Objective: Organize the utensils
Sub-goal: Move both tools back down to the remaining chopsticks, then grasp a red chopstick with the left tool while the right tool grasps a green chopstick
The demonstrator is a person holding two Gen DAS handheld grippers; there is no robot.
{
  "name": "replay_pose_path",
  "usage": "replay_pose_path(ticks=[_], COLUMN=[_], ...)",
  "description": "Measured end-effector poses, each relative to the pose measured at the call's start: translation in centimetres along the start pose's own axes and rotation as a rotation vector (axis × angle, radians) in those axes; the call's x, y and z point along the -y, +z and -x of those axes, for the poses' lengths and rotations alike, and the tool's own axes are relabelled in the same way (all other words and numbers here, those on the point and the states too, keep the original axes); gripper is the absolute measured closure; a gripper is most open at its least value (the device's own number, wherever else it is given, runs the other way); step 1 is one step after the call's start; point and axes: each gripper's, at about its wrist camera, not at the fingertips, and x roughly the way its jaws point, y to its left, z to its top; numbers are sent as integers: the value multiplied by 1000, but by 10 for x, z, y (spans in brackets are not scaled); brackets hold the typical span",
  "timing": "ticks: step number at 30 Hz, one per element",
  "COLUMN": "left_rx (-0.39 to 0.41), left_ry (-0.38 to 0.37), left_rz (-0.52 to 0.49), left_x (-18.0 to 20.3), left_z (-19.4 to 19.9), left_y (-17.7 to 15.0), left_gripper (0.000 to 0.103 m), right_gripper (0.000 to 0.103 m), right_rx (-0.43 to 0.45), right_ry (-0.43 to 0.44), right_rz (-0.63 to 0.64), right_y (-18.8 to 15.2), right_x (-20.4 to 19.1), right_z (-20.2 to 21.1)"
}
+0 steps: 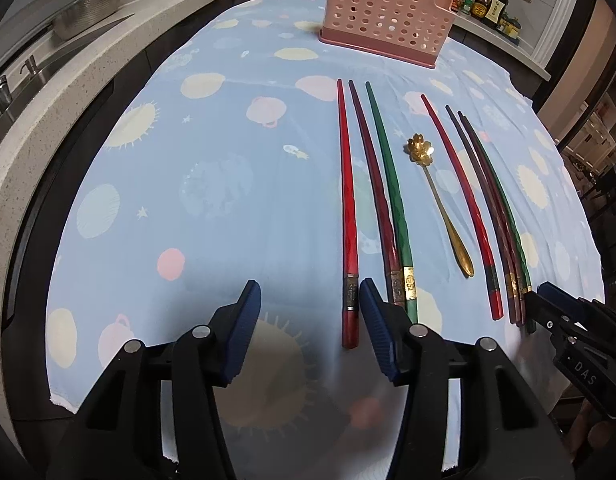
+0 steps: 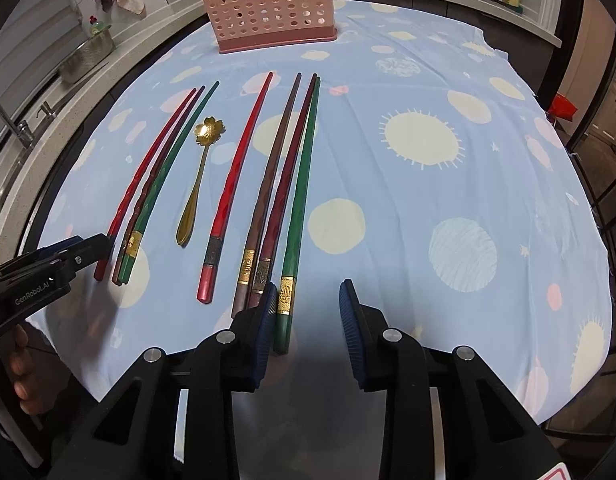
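We see the right gripper [image 2: 308, 304] with jaws apart, nothing clamped; the green chopstick [image 2: 298, 216] has its butt end just by the left pad, its long axis running away toward the pink holder [image 2: 268, 8]. The left gripper [image 1: 309, 300], also parted and empty, sits by the red chopstick [image 1: 347, 216]. The gold spoon [image 2: 196, 184] lies between the two groups. We judge each hand nearest its own group.
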Motion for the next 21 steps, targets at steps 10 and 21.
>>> replay_pose_path(ticks=[10, 21], left_rx=[9, 13], left_ry=[9, -29], left_rz=[-2, 18], left_x=[-1, -5], left_z=[-2, -1], left_y=[-1, -2], left_gripper=[59, 91], right_gripper=[80, 90], right_rx=[2, 7], right_ry=[-4, -7], right_rz=[-13, -27], right_y=[1, 0], right_x=[2, 6], right_z=[0, 0])
